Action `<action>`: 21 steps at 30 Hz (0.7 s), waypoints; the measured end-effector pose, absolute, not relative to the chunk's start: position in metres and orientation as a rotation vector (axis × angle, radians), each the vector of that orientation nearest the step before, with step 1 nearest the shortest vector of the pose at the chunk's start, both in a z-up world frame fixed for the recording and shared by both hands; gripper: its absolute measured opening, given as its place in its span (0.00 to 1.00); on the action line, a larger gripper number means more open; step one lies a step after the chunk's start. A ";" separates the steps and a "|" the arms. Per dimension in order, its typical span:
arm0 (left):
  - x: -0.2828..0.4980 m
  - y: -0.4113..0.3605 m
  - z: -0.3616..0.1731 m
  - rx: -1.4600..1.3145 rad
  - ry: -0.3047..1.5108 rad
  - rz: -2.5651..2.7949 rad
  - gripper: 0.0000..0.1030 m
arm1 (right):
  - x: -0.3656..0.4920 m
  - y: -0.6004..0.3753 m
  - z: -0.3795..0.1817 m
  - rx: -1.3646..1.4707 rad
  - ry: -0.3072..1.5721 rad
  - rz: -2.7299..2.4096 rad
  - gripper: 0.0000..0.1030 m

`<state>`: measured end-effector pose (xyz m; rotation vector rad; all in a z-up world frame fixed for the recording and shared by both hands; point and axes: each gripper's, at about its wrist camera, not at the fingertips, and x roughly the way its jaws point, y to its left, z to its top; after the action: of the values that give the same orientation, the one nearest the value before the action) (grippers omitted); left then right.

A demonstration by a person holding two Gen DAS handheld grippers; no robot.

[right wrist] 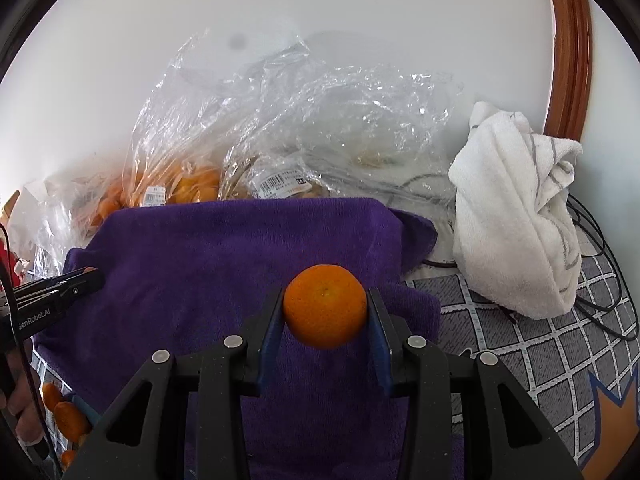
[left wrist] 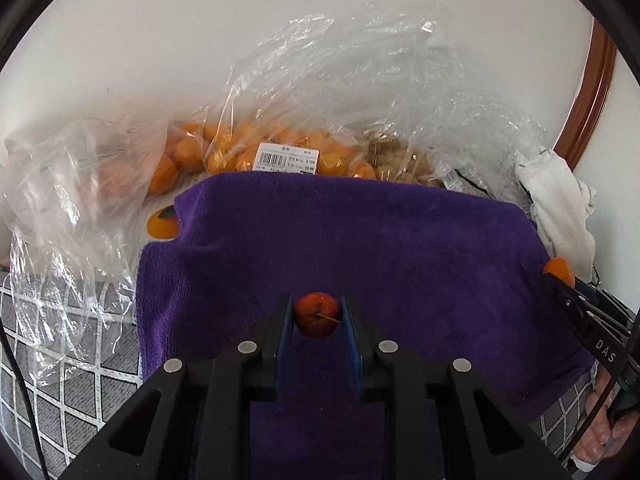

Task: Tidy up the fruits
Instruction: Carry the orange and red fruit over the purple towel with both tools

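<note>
Bags first: a clear plastic bag (left wrist: 256, 148) with a barcode label lies just behind the purple towel (left wrist: 360, 248) and holds many small orange fruits, kumquat-sized. Another clear bag (left wrist: 404, 160), to the right of it and also behind the towel, holds pale brownish fruits; type not readable through the crinkled film. A third crumpled bag (left wrist: 68, 184) left of the towel shows something orange inside, blurred.

Left gripper (left wrist: 317, 314) hangs over the towel's near half. Jaws narrowly apart, clamped on a small red fruit (left wrist: 317, 314) with a thin stem, both blue pads touching its sides. Looks like a hawthorn or crab apple; cannot confirm.

Right gripper (right wrist: 325, 306) also over the towel, towards its right edge. Jaws wider, gripping a mandarin (right wrist: 325, 306) at its sides, stem scar facing the camera. In the left wrist view only a sliver of this mandarin shows at the towel's right edge.

White towel (right wrist: 516, 216), bunched, stands right of the purple towel, with dark cables (right wrist: 600, 264) partly hidden behind it. Loose mandarins (right wrist: 70, 420) sit left of the towel's near corner, cut off by the lens rim and the gripper body. Grid-patterned cloth (right wrist: 540, 360) covers the surface beneath the towels.
</note>
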<state>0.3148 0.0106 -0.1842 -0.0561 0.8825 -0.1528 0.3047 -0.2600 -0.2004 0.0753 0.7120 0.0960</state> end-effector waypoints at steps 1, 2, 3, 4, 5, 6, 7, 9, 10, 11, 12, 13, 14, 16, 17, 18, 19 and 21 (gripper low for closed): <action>0.315 0.010 -0.187 -0.054 0.892 -0.153 0.22 | 0.306 -0.260 -0.203 0.074 0.719 0.095 0.39; 0.316 0.010 -0.189 -0.051 0.898 -0.151 0.22 | 0.307 -0.259 -0.205 0.073 0.728 0.096 0.39; 0.317 0.009 -0.190 -0.045 0.904 -0.146 0.22 | 0.308 -0.259 -0.207 0.072 0.734 0.097 0.39; 0.318 0.008 -0.191 -0.043 0.911 -0.141 0.22 | 0.309 -0.258 -0.209 0.069 0.740 0.099 0.39; 0.318 0.009 -0.192 -0.044 0.918 -0.138 0.22 | 0.310 -0.258 -0.211 0.066 0.746 0.100 0.39; 0.318 0.008 -0.192 -0.046 0.929 -0.135 0.22 | 0.310 -0.257 -0.214 0.062 0.752 0.100 0.39; 0.319 0.008 -0.192 -0.043 0.938 -0.136 0.22 | 0.311 -0.257 -0.215 0.058 0.758 0.100 0.39; 0.319 0.007 -0.192 -0.033 0.945 -0.137 0.22 | 0.312 -0.256 -0.219 0.048 0.771 0.096 0.39; 0.320 0.006 -0.193 -0.030 0.949 -0.131 0.22 | 0.313 -0.255 -0.220 0.044 0.775 0.095 0.39; 0.320 0.006 -0.194 -0.029 0.957 -0.126 0.22 | 0.313 -0.254 -0.221 0.039 0.777 0.094 0.39; 0.321 0.006 -0.194 -0.027 0.966 -0.124 0.22 | 0.313 -0.253 -0.222 0.031 0.777 0.093 0.39; 0.322 0.006 -0.195 -0.027 0.972 -0.125 0.22 | 0.312 -0.252 -0.223 0.023 0.776 0.092 0.39; 0.322 0.005 -0.195 -0.025 0.976 -0.125 0.22 | 0.312 -0.251 -0.223 0.018 0.777 0.093 0.39; 0.324 0.003 -0.197 -0.011 0.980 -0.111 0.22 | 0.314 -0.251 -0.225 0.021 0.784 0.101 0.39; 0.325 0.002 -0.198 -0.006 0.985 -0.104 0.22 | 0.314 -0.250 -0.226 0.021 0.785 0.105 0.39; 0.323 0.002 -0.198 -0.006 0.985 -0.101 0.22 | 0.314 -0.250 -0.227 0.016 0.786 0.106 0.39; 0.323 0.002 -0.198 -0.007 0.987 -0.103 0.22 | 0.314 -0.249 -0.227 0.012 0.786 0.106 0.39; 0.323 0.003 -0.198 -0.007 0.990 -0.102 0.22 | 0.314 -0.248 -0.228 0.013 0.789 0.110 0.39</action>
<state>0.3232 0.0029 -0.1983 -0.0066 0.9904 -0.1018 0.3135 -0.2479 -0.2280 0.0125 0.7895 0.1096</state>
